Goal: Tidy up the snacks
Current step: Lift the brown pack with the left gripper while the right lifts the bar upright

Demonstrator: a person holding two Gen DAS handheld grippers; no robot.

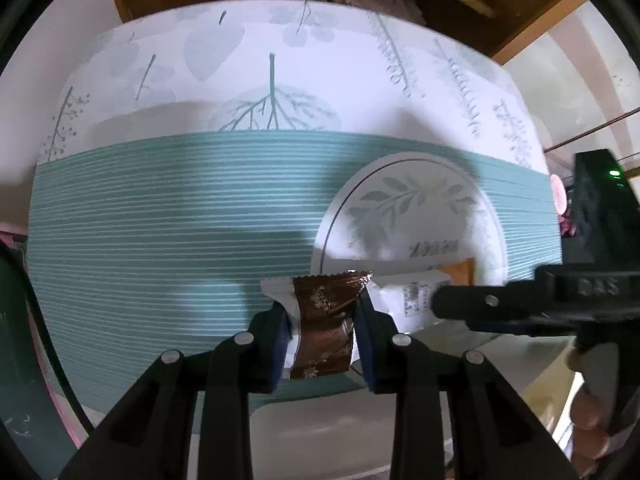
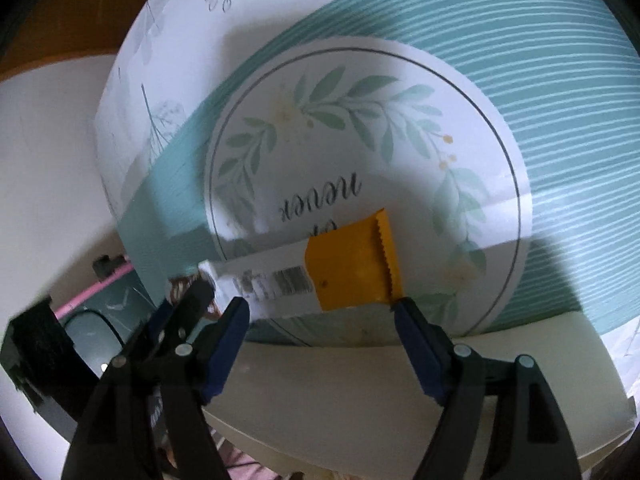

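Left gripper (image 1: pixel 324 332): clamped on 1 brown foil snack packet (image 1: pixel 326 320), held by its middle, clear of the mat below. Right gripper (image 2: pixel 320 320): jaws apart, nothing between the pads, poised just short of 1 white-and-orange snack packet (image 2: pixel 316 276) (barcode side up), which lies on the round leaf-printed emblem (image 2: pixel 360 140) of the teal striped mat (image 2: pixel 560 120).

Step in hand, as judged: pick-up of snacks for sorting, with 1 packet secured and 1 pending. The next move calls for the right gripper to advance so both pads straddle the packet's width, then close; the flat wrapper may slip under the pads.

Count: 2 snack packets, 2 grippers, 1 mat on the pale tabletop (image 2: pixel 360 400).
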